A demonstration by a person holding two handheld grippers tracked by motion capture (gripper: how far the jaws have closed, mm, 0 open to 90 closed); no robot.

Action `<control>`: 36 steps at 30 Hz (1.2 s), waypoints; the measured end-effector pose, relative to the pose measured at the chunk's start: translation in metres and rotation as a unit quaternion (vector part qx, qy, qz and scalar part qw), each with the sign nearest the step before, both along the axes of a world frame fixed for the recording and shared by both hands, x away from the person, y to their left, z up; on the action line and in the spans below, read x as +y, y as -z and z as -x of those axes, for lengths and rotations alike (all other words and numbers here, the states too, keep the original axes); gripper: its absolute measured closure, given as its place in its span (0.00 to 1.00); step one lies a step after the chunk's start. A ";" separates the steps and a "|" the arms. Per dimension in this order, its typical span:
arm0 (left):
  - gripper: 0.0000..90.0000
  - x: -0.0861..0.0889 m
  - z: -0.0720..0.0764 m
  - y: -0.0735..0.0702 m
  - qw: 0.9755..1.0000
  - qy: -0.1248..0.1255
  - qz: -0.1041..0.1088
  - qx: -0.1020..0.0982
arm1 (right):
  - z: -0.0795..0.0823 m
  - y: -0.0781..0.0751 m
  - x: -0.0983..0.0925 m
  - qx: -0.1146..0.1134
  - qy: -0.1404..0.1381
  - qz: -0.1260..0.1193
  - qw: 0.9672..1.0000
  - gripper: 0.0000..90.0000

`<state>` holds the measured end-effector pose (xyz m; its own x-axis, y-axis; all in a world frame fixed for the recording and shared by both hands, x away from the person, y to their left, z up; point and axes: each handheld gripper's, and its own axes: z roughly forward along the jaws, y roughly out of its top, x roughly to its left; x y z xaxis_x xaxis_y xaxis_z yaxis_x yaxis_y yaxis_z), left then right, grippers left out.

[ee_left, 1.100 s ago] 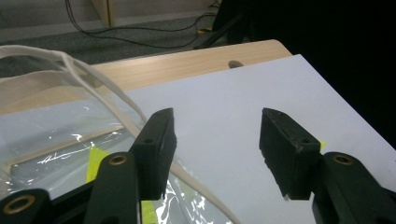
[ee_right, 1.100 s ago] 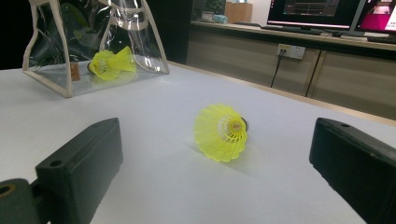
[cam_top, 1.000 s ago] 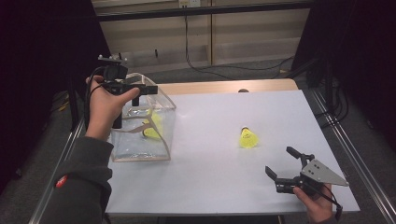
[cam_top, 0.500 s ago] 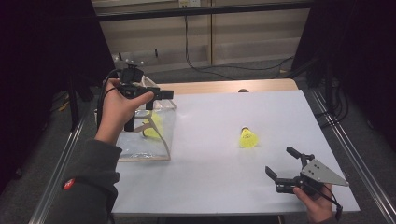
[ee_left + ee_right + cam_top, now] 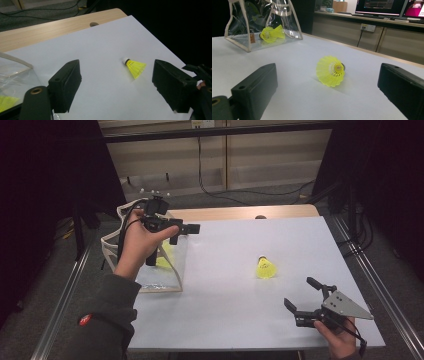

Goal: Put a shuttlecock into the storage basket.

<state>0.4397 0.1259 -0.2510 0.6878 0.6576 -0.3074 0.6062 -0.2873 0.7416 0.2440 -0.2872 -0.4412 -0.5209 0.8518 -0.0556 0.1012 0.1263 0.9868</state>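
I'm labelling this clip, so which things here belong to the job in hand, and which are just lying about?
Belonging to the job:
- yellow plastic shuttlecock lying on the white table
- clear plastic bag with cream trim
- yellow shuttlecocks inside the bag
- left gripper, open
- right gripper, open

Lying about:
- black cable on the floor
- monitors

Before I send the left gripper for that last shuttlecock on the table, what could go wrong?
1. The shuttlecock lies on its side on the smooth white table; a pad nudging it could roll it away.
2. Its thin yellow skirt may crush if the jaws close across it.
3. The clear bag stands right under the left gripper; the hand or cable could tip it, spilling the shuttlecocks inside.
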 end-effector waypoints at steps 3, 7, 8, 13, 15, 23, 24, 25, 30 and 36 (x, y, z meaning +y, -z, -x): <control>0.23 -0.006 0.001 0.004 1.000 0.006 -0.001 0.001 | 0.000 0.000 0.000 -0.001 0.001 0.001 1.000 0.03; 0.20 -0.013 0.003 0.008 1.000 0.012 -0.001 -0.001 | 0.000 0.000 0.000 -0.001 0.001 0.001 1.000 0.03; 0.20 -0.015 0.003 0.009 1.000 0.013 -0.002 -0.001 | 0.000 0.000 0.000 -0.001 0.001 0.001 1.000 0.03; 0.18 -0.023 0.005 0.017 1.000 0.021 -0.004 -0.001 | 0.000 0.000 0.000 0.000 0.000 0.002 1.000 0.03; 0.17 -0.026 0.005 0.020 1.000 0.024 -0.005 -0.002 | 0.000 0.000 0.000 0.000 0.000 0.000 1.000 0.03; 0.16 -0.035 0.007 0.028 1.000 0.030 -0.007 -0.004 | 0.000 0.000 0.000 0.000 -0.002 0.002 1.000 0.03; 0.16 -0.036 0.008 0.029 1.000 0.029 -0.005 -0.003 | 0.000 0.000 0.000 0.001 -0.002 0.001 1.000 0.03; 0.16 -0.037 0.008 0.030 0.999 0.031 -0.007 -0.003 | 0.000 0.000 0.000 0.000 -0.002 0.002 1.000 0.03; 0.16 -0.041 0.009 0.036 0.999 0.032 -0.006 -0.002 | 0.000 0.000 0.000 -0.001 -0.002 0.002 1.000 0.03; 0.16 -0.048 0.011 0.045 0.999 0.038 -0.008 -0.001 | 0.000 0.000 0.000 -0.001 -0.001 0.001 1.000 0.03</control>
